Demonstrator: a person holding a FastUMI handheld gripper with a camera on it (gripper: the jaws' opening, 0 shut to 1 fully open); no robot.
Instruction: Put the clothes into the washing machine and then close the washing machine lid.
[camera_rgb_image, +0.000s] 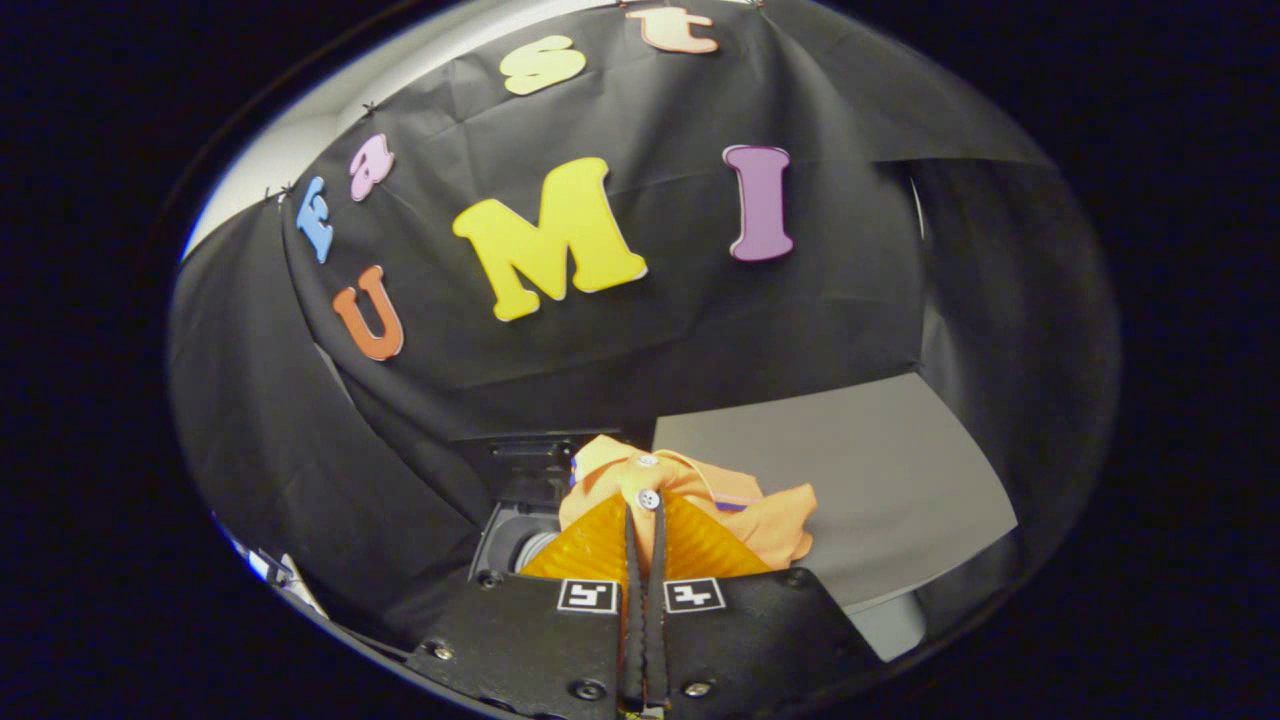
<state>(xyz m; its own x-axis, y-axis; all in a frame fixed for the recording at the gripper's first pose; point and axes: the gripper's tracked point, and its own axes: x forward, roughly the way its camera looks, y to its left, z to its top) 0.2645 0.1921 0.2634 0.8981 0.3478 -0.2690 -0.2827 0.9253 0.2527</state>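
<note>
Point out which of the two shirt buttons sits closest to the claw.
The button right at the tips of the claw, which is shut on the orange shirt; the other button lies beyond it.

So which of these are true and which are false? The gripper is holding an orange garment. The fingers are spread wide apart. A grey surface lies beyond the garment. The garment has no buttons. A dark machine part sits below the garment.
1. The gripper is holding an orange garment. True: both fingers are pinched on its cloth.
2. The fingers are spread wide apart. False: they are nearly together, with only a thin fold of cloth between them.
3. A grey surface lies beyond the garment. True.
4. The garment has no buttons. False: a small button sits right at the fingertips.
5. A dark machine part sits below the garment. True; whether it is the washing machine's opening is hard to tell.
</note>
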